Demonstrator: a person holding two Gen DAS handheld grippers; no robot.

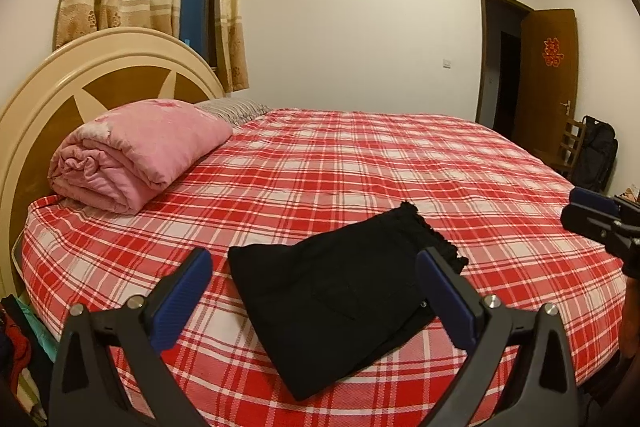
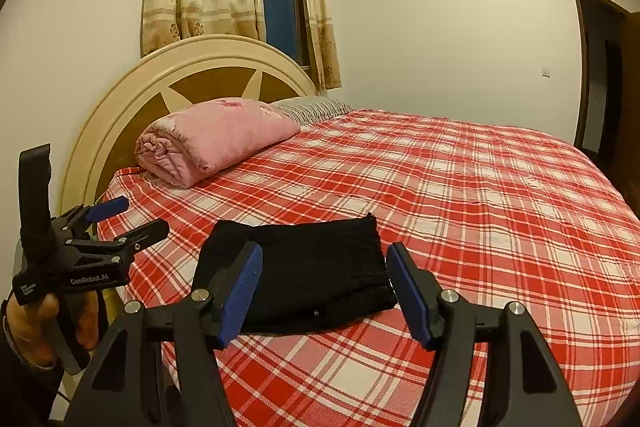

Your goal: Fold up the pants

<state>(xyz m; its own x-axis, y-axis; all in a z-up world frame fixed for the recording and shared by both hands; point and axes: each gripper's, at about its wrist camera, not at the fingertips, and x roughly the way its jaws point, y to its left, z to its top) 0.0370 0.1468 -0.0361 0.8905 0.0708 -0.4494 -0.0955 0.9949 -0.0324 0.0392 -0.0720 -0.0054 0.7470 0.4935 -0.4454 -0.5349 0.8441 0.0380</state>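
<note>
Both tools, left tool (image 1: 314, 289) and right tool (image 2: 324, 287), gape above folded black pants (image 1: 340, 307).

Wide bare stretch of plaid bedspread (image 2: 500, 207) beyond and to the right of the folded black pants (image 2: 304, 267), open to a gripper. Blocked toward the headboard (image 2: 120, 115) by a rolled pink quilt (image 2: 212, 143) (striped pillow (image 2: 312, 107) just behind it). Clear strip of bedspread between pants and quilt. Both grippers held off the near edge, jaws apart.
</note>
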